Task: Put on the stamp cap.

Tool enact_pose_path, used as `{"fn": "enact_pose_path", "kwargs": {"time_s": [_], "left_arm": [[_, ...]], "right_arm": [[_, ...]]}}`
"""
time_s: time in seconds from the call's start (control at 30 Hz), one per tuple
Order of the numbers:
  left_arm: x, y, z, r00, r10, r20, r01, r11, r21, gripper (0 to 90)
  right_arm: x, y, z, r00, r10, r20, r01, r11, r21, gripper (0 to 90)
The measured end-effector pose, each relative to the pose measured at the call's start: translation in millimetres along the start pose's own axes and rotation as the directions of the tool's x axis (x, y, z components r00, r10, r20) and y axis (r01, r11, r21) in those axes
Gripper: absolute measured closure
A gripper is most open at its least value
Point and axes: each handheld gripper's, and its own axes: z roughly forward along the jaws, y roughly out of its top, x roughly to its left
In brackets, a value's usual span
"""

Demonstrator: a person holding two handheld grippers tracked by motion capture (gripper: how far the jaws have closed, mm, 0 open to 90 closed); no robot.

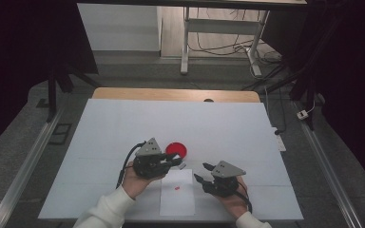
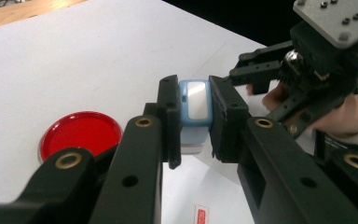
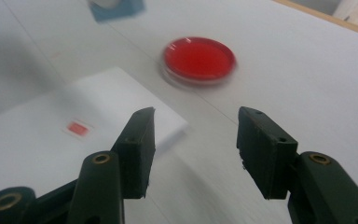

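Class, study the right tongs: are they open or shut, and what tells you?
Open. The right tongs stand with a clear gap between their pads, nothing between them; behind that gap lie the white table and the red round dish.

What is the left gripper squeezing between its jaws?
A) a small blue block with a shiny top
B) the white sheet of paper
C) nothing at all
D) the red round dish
A: in the left gripper view, the left gripper has both jaws pressed against the sides of the small blue block, while the red round dish lies on the table apart from it.

A white-topped table (image 1: 123, 128) with a wooden far edge stands on grey floor (image 1: 138, 71), black curtains (image 1: 24, 47) on both sides.
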Motion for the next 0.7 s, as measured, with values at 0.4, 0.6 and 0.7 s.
{"fn": "enact_pose_path", "kwargs": {"time_s": [0.4, 0.6, 0.7], "left_arm": [[2.0, 0.4, -0.7, 1.0, 0.007, -0.002, -0.007, 1.0, 0.004, 75.3], [3.0, 1.5, -2.5, 0.9999, 0.009, -0.005, -0.009, 1.0, -0.001, 75.2], [4.2, 1.5, -3.3, 0.9999, 0.01, -0.008, -0.01, 1.0, 0.0, 75.2]], "right_arm": [[-41.8, -24.3, -49.5, 0.9938, 0.052, 0.098, -0.051, 0.999, -0.01, 46.8], [-54.0, -35.6, -70.7, 0.9877, 0.062, 0.143, -0.06, 0.998, -0.02, 46.9], [-58.1, -39.8, -76.6, 0.9855, 0.077, 0.151, -0.075, 0.997, -0.023, 47.0]]}}
